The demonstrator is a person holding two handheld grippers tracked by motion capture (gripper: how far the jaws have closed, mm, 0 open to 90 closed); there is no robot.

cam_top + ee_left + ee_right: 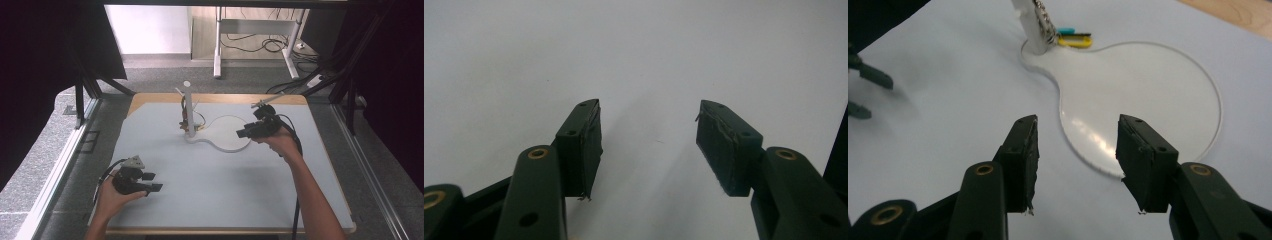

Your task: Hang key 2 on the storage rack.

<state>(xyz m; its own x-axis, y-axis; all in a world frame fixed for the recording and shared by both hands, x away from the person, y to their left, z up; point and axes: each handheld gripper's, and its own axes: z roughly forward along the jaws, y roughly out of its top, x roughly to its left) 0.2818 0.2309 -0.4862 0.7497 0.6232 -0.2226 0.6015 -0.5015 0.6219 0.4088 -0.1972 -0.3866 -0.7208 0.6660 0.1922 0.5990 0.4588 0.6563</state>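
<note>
A white stand rises from the middle of the table: a thin post (189, 110) on a flat base whose round plate (227, 135) spreads to the right. A small bundle (186, 122) hangs at the post. In the right gripper view it is a metal chain (1045, 22) with a yellow tag (1075, 42) and a blue tag (1066, 31) lying at the post's foot. My right gripper (241, 134) hovers at the plate's right edge, open, nothing between its jaws (1078, 160). My left gripper (152, 182) rests near the front left, open and empty (649, 145).
The pale table top (225, 190) has a wooden strip (220, 98) along its far edge. Black frame legs (80, 100) stand at both sides. Beyond the table, a white desk frame (217, 50) and cables (270, 45) lie on the floor.
</note>
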